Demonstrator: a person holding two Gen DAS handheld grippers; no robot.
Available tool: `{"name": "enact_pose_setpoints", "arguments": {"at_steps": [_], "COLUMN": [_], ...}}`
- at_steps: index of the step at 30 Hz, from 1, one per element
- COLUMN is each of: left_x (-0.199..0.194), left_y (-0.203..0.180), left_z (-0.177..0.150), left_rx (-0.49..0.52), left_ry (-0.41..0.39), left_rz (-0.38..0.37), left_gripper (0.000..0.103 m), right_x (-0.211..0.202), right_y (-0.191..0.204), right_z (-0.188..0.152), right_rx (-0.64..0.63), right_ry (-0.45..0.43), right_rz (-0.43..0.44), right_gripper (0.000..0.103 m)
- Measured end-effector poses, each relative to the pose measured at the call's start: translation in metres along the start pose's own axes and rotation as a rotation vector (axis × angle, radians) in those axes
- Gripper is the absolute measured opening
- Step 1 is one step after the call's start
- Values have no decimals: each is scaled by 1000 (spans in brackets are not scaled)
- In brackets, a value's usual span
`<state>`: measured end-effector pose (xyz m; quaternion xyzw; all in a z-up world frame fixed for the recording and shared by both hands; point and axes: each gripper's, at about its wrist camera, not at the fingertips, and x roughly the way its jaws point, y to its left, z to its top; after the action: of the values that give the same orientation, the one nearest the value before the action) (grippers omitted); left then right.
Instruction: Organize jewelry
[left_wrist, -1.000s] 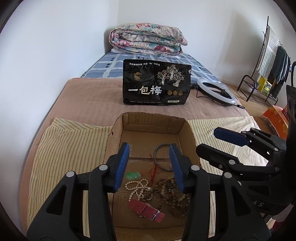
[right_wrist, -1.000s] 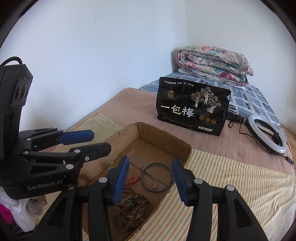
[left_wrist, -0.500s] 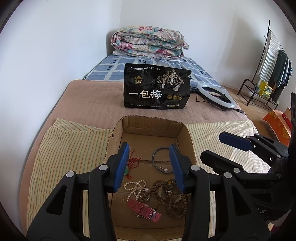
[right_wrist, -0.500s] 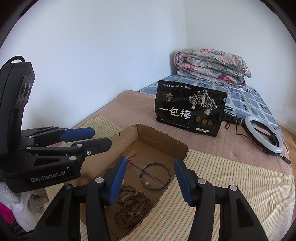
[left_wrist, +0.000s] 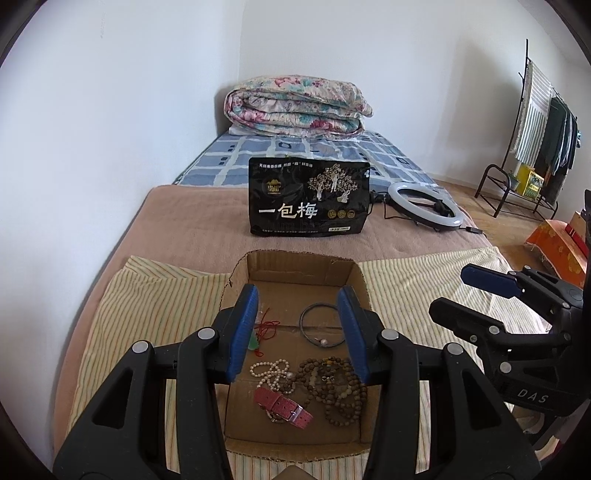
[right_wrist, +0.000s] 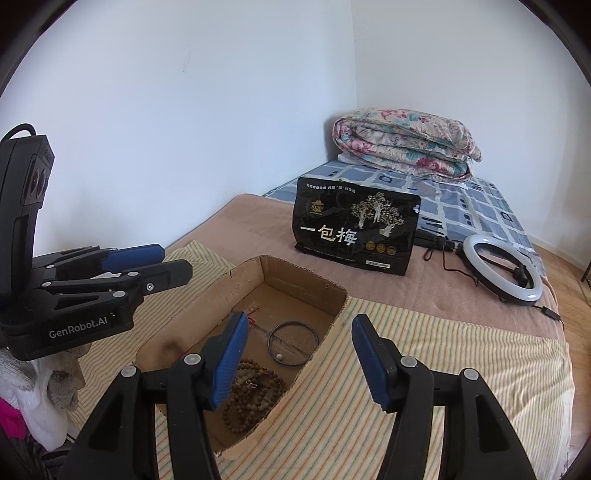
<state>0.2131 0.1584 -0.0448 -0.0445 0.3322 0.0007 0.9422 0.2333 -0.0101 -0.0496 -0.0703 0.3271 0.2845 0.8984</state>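
Observation:
An open cardboard box (left_wrist: 236, 275) (right_wrist: 295, 271) lies on a striped cloth on the bed. Inside lie a dark ring bangle with a pearl (left_wrist: 320, 324) (right_wrist: 292, 342), a red cord with a green pendant (left_wrist: 260, 332), a white pearl string (left_wrist: 271, 371), brown wooden beads (left_wrist: 334, 387) (right_wrist: 249, 395) and a pink watch strap (left_wrist: 282, 406). My left gripper (left_wrist: 297, 330) is open and empty above the box. My right gripper (right_wrist: 299, 356) is open and empty over the box's right rim; it also shows at the right of the left wrist view (left_wrist: 480, 295).
A black snack bag (left_wrist: 308, 197) (right_wrist: 356, 230) stands behind the box. A white ring light with a cable (left_wrist: 424, 208) (right_wrist: 502, 271) lies on the brown blanket. A folded floral quilt (left_wrist: 297, 107) sits at the head of the bed. A clothes rack (left_wrist: 535, 129) stands at the right.
Both grippers have pulled back and risen, so the box and jewelry look smaller and lower. The right gripper's jaws have opened a little wider. Nothing in the box has moved.

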Motion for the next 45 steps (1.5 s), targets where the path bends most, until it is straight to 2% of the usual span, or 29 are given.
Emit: {"name": "enact_pose_setpoints", "arguments": {"at_steps": [6,12,13,15,20,23,31,34,37,38,40,41,45], "left_x": [-21,-38,-40,-50,-68,-73,-87,-89,-90,-89,-88,-88,-91], "left_y": [-9,-17,-19,-24,-40,-48,-62,-67,-72,-74,-75,-75,-76], "left_z": [-2,-10,-12,-15,-24,-28,-38,-41,-43,-43,-43,-43,-41], "left_rx": [13,15,15,18,39,36,36,47,67,72,73,68,63], "left_ry": [-26,-19,-19,-34,-64,-63,-74,-73,-77,-77,-70,-70,-101], "left_rz": [-2,-5,-7,-11,-14,-26,-37,-31,-18,-12,-3,1,31], "left_gripper": [46,46,48,59,63,77,80,85,85,86,95,98,100], "right_x": [-28,-55,-60,-68,-89,-102,-125,-129,-129,-129,-129,-130,-130], "right_y": [-3,-9,-11,-15,-24,-30,-46,-50,-53,-53,-53,-53,-55], "right_z": [-6,-15,-17,-20,-28,-33,-47,-52,-54,-54,-56,-57,-58], "right_rx": [-14,-14,-12,-1,28,41,78,90,86,83,77,76,72], "right_ry": [-24,-46,-48,-52,-71,-84,-110,-119,-122,-123,-133,-140,-136], "right_rz": [-30,-62,-67,-68,-86,-103,-137,-149,-162,-169,-187,-191,-191], "right_gripper": [64,68,68,68,74,76,87,92,92,93,103,103,103]}}
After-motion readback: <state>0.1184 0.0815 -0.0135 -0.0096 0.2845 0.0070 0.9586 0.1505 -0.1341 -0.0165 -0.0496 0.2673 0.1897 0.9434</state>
